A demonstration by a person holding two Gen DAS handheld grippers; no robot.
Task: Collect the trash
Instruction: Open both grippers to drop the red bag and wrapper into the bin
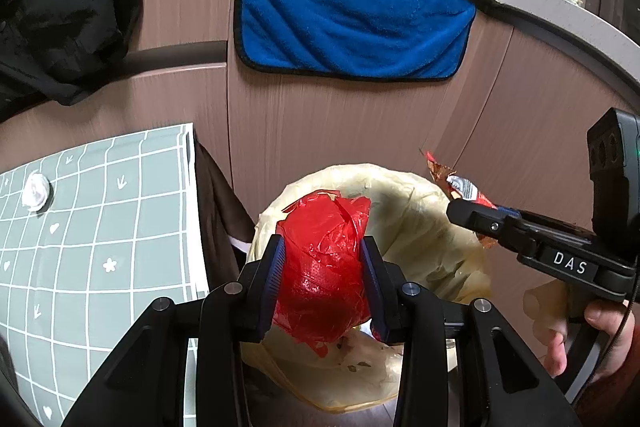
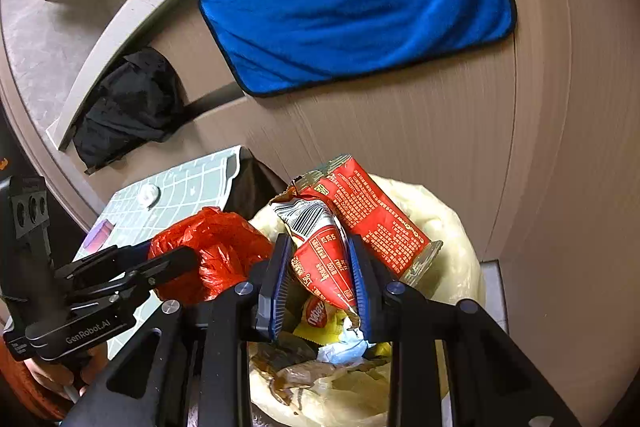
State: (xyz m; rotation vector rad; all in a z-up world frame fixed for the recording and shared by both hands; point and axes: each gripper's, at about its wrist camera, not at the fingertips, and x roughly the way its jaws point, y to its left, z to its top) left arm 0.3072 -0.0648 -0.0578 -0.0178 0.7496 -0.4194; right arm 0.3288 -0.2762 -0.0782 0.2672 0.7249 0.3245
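My left gripper [image 1: 323, 251] is shut on a crumpled red plastic bag [image 1: 326, 267] and holds it over the bin lined with a pale yellow bag [image 1: 424, 203]. My right gripper [image 2: 319, 273] is shut on a red snack wrapper [image 2: 328, 251] above the same bin [image 2: 452, 227], which holds several wrappers. In the left wrist view the right gripper [image 1: 464, 205] comes in from the right with the wrapper [image 1: 464, 187]. In the right wrist view the left gripper [image 2: 176, 259] holds the red bag [image 2: 216, 255] at left. A white crumpled tissue [image 1: 36, 191] lies on the table.
A low table with a green checked cloth [image 1: 100, 227] stands left of the bin. A blue towel [image 1: 348, 15] hangs on the brown cabinet front behind it. A black garment [image 1: 68, 23] hangs at the counter edge. A purple object [image 2: 100, 231] sits on the table.
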